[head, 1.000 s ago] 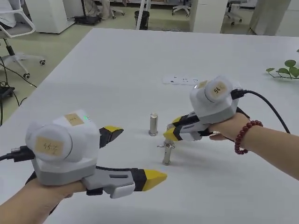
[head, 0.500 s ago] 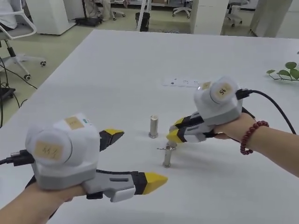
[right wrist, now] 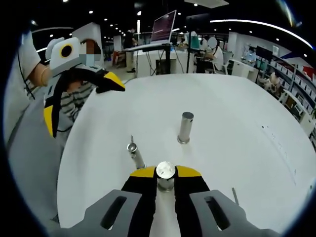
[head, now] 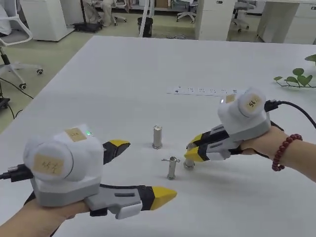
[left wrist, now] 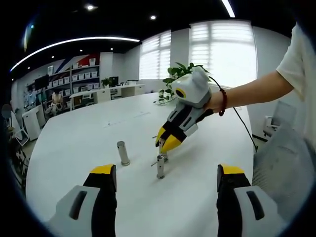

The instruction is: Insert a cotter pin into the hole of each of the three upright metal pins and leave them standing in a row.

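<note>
Three short metal pins stand near the table's middle. A bare pin (head: 157,137) is farthest. The middle pin (head: 172,168) has a cotter pin (head: 167,159) through its top. My right gripper (head: 191,152) is shut on the third pin (head: 189,164), whose base is at the table just right of the middle one. Between that gripper's yellow fingertips (right wrist: 143,173), the held pin's top (right wrist: 165,170) shows. My left gripper (head: 143,170) is open at the near left, holding nothing. Its fingers (left wrist: 103,173) frame the pins from a distance.
A white power strip (head: 205,91) lies farther back on the white table (head: 123,74). A leafy plant (head: 296,79) is at the far right edge. A loose cotter pin (right wrist: 235,196) lies on the table beside my right gripper. Office chairs and cabinets stand beyond.
My right gripper has moved right and down, and the pin it holds now shows at the table beside the pin with the cotter. My left gripper has stayed open in about the same place.
</note>
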The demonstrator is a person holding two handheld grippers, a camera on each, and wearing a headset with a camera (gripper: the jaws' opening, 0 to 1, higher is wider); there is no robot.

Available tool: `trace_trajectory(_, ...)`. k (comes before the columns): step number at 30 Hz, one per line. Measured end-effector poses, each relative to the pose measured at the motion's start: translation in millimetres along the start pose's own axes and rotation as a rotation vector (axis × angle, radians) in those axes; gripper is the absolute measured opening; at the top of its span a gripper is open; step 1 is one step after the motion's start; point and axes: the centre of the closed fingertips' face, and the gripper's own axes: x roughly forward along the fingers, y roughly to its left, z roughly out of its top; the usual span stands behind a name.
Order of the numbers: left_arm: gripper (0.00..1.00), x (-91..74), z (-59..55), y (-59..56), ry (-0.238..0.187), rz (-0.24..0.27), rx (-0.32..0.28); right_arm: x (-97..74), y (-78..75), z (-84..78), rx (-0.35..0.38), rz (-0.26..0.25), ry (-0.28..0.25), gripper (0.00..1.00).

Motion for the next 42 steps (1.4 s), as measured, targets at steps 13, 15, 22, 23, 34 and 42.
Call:
trace_trajectory(13, 0.83, 3.4, 3.0, -7.8, -0.007, -0.007, 0.003, -19.4, 11.3, -17.3, 0.011, 0.0, 0.005, 0.13)
trace_trajectory(15, 0.83, 3.0, 3.1, -8.7, -0.008, -0.007, 0.002, -20.5, 13.3, -19.9, 0.01, 0.0, 0.005, 0.13)
trace_trajectory(22, 0.83, 1.9, 2.9, -9.2, -0.009, -0.004, 0.001, -20.7, 17.7, -24.6, 0.013, 0.003, 0.002, 0.13)
trace_trajectory(23, 0.83, 1.8, 3.1, -9.2, -0.01, -0.003, 0.001, -20.2, 18.3, -24.8, 0.011, 0.005, 0.0, 0.13)
trace_trajectory(34, 0.83, 1.8, 2.0, -9.4, -0.008, -0.003, -0.002, -18.5, 18.3, -25.1, -0.012, 0.011, -0.01, 0.14)
trace_trajectory(42, 0.82, 2.0, -0.4, -10.9, 0.001, -0.006, -0.004, -18.3, 18.9, -25.5, -0.016, 0.023, -0.014, 0.15)
